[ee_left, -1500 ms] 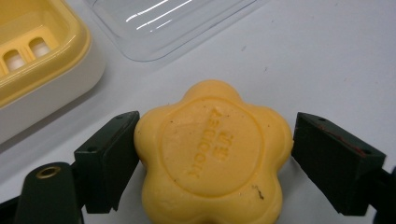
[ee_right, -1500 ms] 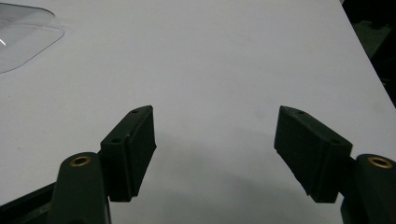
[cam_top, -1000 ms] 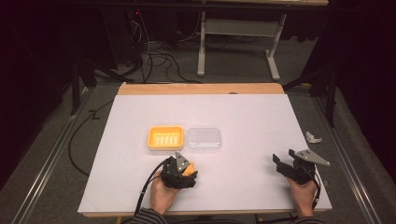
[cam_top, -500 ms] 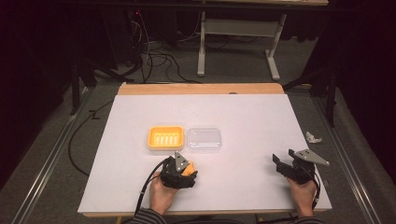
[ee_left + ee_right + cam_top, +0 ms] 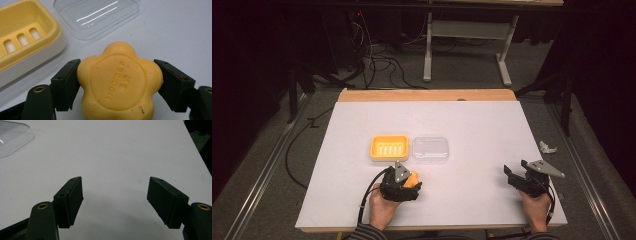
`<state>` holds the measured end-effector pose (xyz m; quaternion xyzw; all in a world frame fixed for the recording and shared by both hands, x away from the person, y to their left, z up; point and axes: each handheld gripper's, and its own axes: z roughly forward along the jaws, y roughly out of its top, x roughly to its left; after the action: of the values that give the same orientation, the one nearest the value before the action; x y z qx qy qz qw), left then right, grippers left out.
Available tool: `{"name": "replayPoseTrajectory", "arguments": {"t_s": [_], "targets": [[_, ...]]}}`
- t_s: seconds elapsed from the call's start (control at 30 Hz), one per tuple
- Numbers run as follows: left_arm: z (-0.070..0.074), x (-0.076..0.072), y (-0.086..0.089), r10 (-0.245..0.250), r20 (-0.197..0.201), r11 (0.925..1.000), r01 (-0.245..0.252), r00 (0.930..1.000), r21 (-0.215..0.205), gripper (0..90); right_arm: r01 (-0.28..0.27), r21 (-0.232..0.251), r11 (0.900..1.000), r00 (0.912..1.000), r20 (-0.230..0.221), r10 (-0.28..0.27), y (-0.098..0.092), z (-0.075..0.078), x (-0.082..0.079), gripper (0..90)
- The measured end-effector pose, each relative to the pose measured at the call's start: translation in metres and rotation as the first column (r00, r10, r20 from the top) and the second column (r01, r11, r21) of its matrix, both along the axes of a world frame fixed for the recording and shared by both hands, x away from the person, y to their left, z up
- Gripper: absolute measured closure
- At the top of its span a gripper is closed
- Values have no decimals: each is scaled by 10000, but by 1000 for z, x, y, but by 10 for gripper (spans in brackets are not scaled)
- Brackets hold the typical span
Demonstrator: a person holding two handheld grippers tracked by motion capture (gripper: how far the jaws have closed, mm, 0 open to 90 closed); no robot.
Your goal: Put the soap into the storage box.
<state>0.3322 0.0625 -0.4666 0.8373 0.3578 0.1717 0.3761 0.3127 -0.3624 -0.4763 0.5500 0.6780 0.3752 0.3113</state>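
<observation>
A yellow flower-shaped soap bar sits between the two black jaws of my left gripper, which is shut on it; from above the soap shows just in front of the dish. The yellow soap dish lies on the white table with its slotted floor bare. Beside it to the right lies a clear plastic lid. My right gripper hovers near the table's front right, open, with nothing between its jaws.
The white table top has a wooden strip along its far edge. A small crumpled white scrap lies off the table's right edge. Cables and a metal stand are on the dark floor behind. The clear lid's corner shows far left of the right gripper.
</observation>
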Motion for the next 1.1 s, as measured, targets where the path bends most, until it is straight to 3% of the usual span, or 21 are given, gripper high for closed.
{"name": "replayPoseTrajectory", "arguments": {"t_s": [0.83,1.1], "targets": [[29,6,19,190,-112,9964,-198,9998,-820,258,103,66,9999,9999,-79,-103,-1,0,1,289],[34,10,26,303,-5,9957,-302,9995,-876,258,36,-15,10000,10000,26,-36,0,0,0,288]]}}
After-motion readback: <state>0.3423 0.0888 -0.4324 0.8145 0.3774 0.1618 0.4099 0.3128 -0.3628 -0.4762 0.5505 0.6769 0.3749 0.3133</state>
